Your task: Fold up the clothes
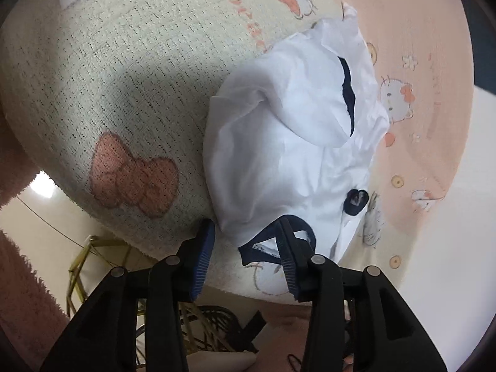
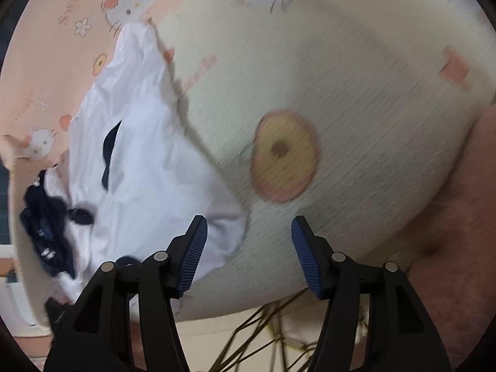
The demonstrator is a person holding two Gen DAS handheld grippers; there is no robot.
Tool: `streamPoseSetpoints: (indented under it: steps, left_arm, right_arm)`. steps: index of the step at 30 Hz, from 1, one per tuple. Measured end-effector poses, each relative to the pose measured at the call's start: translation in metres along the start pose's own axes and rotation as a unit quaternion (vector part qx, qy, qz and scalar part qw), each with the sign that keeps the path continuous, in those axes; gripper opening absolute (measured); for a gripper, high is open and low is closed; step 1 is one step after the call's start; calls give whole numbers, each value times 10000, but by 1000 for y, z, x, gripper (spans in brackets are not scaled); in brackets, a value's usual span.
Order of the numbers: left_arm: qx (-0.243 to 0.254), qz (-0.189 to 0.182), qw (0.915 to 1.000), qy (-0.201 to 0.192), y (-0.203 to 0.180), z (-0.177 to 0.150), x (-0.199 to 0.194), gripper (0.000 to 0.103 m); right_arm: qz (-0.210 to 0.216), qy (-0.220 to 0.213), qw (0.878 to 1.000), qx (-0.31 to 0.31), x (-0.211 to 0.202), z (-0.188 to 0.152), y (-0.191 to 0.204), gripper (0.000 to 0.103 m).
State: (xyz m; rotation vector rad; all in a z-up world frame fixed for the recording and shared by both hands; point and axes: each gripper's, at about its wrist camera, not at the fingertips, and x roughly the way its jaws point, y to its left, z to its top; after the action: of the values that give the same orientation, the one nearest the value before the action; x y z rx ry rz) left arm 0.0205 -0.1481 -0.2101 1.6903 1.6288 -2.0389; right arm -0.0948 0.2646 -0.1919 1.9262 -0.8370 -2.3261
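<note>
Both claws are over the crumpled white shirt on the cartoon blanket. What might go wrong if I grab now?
1. The left claw stands open around only the navy-trimmed hem of the crumpled white shirt; a thin bite there could slip.
2. The right claw is open mostly over the cream cartoon-print blanket, beside the shirt's edge, so closing may pinch blanket instead.
3. The shirt lies bunched near the blanket's edge; pulling could drag it off.

A home bedroom: a cartoon-cat blanket covers a bed, with a fuzzy pink rug on the floor.
</note>
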Motion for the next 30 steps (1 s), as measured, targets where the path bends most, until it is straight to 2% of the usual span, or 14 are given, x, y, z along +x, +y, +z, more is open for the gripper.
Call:
streamPoseSetpoints:
  steps: [4, 9, 10, 12, 14, 17, 18, 20, 23, 25, 26, 27, 28, 30]
  left_arm:
    - [26, 38, 9994, -337, -3, 3, -5, 43]
    - [-101, -108, 9990, -411, 0, 11, -3, 43]
    - [-36, -131, 9988, -468, -3, 13, -3, 43]
    - [85, -235, 9977, -637, -11, 14, -5, 43]
    - [244, -404, 9964, -702, -19, 13, -5, 43]
    - [411, 3, 9968, -683, -21, 9, 2, 43]
    - [342, 50, 9972, -659, -17, 9, 5, 43]
    - [185, -84, 9974, -686, -13, 12, 5, 43]
    - [183, -163, 9968, -767, -15, 18, 7, 44]
    - [376, -109, 9960, -802, -23, 19, 11, 48]
    - [506, -69, 9954, -806, -27, 19, 13, 48]
    - [659, -20, 9947, -795, -32, 19, 14, 47]
    - [783, 17, 9938, -788, -36, 19, 14, 45]
    - [864, -12, 9939, -688, -38, 20, 17, 17]
  right_arm:
    - [-56, -95, 9985, -535, 12, -3, 28, 63]
    - [-325, -223, 9946, -963, 13, -1, 34, 59]
    - [-307, -242, 9938, -1044, 16, 0, 34, 56]
    - [-114, -148, 9922, -1229, 17, 0, 37, 29]
    - [350, 62, 9901, -1359, 15, -1, 38, 24]
    - [-53, -134, 9874, -1578, 14, -1, 43, 26]
    - [-141, -151, 9877, -1547, 15, 0, 43, 37]
    - [-168, -147, 9897, -1412, 18, 2, 38, 44]
    - [-36, -144, 9880, -1539, 21, 0, 42, 68]
    - [-249, -163, 9809, -1920, 25, -6, 52, 69]
    - [-374, -175, 9769, -2097, 27, -9, 57, 60]
    - [-409, -184, 9743, -2209, 27, -11, 60, 36]
    - [-282, -149, 9748, -2208, 26, -11, 60, 26]
    - [218, 110, 9771, -2115, 27, -10, 56, 18]
